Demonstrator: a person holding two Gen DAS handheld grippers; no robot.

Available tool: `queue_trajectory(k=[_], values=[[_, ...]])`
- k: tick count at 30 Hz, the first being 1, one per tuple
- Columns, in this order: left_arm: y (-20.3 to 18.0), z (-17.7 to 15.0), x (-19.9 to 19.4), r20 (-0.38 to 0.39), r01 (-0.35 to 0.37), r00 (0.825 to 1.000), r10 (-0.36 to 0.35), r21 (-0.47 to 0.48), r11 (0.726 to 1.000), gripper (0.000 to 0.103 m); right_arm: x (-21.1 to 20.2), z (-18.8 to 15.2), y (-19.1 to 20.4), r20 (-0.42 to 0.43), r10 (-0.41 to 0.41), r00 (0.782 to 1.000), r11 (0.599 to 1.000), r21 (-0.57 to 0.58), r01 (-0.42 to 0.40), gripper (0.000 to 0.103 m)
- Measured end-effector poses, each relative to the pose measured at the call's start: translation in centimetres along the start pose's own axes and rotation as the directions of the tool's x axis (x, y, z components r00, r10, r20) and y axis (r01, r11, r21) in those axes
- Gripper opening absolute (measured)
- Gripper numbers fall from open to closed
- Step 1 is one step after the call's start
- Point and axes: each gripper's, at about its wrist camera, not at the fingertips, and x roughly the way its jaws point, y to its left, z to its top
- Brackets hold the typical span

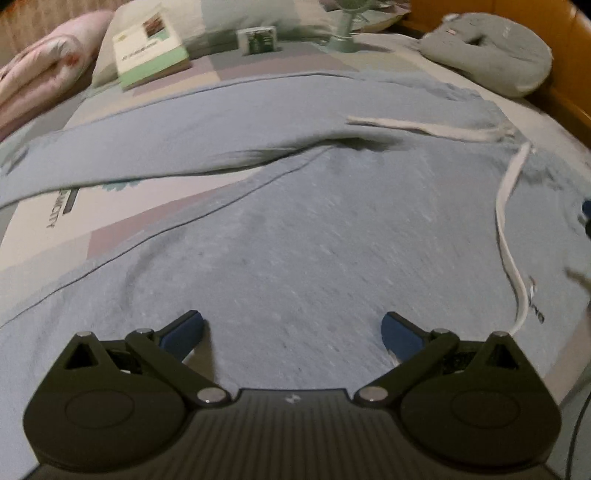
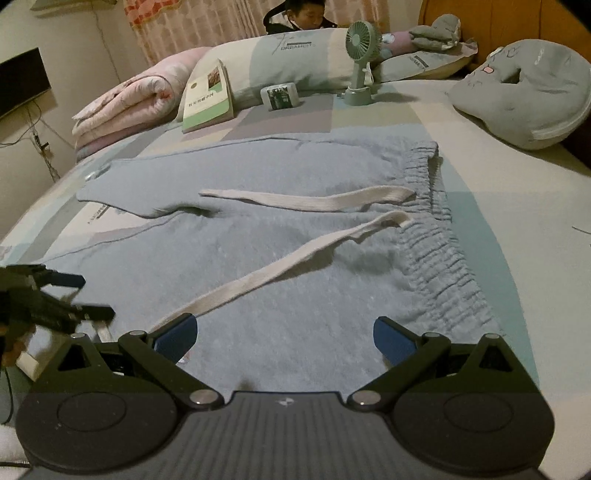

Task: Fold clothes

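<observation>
Light blue sweatpants (image 2: 280,258) lie spread flat on the bed, elastic waistband (image 2: 439,236) to the right, legs running left. They also fill the left wrist view (image 1: 295,229). Two white drawstrings (image 2: 306,199) lie across the front; one shows in the left wrist view (image 1: 506,206). My left gripper (image 1: 291,332) is open and empty, low over the near leg; it also shows at the left edge of the right wrist view (image 2: 88,295). My right gripper (image 2: 284,332) is open and empty, low over the cloth near the waistband.
At the far side of the bed lie a green book (image 2: 208,98), a small box (image 2: 279,96), a green desk fan (image 2: 360,55), a rolled pink quilt (image 2: 129,99) and pillows. A grey cushion (image 2: 524,99) lies far right by the wooden headboard (image 1: 480,11).
</observation>
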Motion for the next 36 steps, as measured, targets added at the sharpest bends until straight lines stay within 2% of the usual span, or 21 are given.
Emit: queue_trajectory(k=[2, 5, 9, 13, 21, 26, 29, 32, 36], values=[[-0.1, 0.6, -0.5, 0.014, 0.013, 1.0, -0.014, 0.003, 1.0, 0.102, 0.0, 0.4, -0.9, -0.005, 0.015, 1.0, 1.0, 0.012, -0.015, 0.103], [-1.0, 1.4, -1.3, 0.034, 0.075, 0.997, -0.075, 0.011, 0.997, 0.102, 0.0, 2.3, -2.7, 0.004, 0.037, 0.999, 0.999, 0.036, -0.037, 0.103], [-3.6, 2.4, -1.8, 0.055, 0.145, 0.987, -0.15, 0.093, 0.985, 0.102, 0.1, 5.1, -5.2, 0.022, 0.066, 0.998, 0.996, 0.06, -0.067, 0.103], [-5.8, 3.1, -1.6, 0.066, 0.181, 0.979, -0.194, 0.166, 0.969, 0.102, 1.4, 8.0, -7.9, 0.021, 0.086, 0.996, 0.992, 0.092, -0.088, 0.103], [-6.6, 4.2, -0.1, 0.067, 0.188, 0.977, -0.203, 0.186, 0.964, 0.102, 5.7, 12.4, -11.3, -0.003, 0.132, 0.991, 0.977, 0.17, -0.13, 0.103], [-6.5, 4.4, 0.8, 0.055, 0.167, 0.982, -0.18, 0.183, 0.969, 0.102, 8.4, 15.1, -13.4, -0.017, 0.162, 0.987, 0.963, 0.219, -0.155, 0.103], [-6.4, 4.3, 1.3, 0.041, 0.169, 0.983, -0.179, 0.181, 0.969, 0.102, 10.0, 15.8, -15.4, -0.04, 0.15, 0.988, 0.953, 0.271, -0.134, 0.103], [-6.3, 4.4, 1.8, 0.034, 0.175, 0.982, -0.184, 0.177, 0.968, 0.102, 11.3, 15.6, -17.5, -0.058, 0.185, 0.981, 0.927, 0.341, -0.155, 0.103], [-6.4, 4.4, 2.4, 0.026, 0.177, 0.983, -0.184, 0.172, 0.969, 0.102, 12.3, 14.8, -19.4, -0.023, 0.288, 0.957, 0.868, 0.429, -0.251, 0.103]])
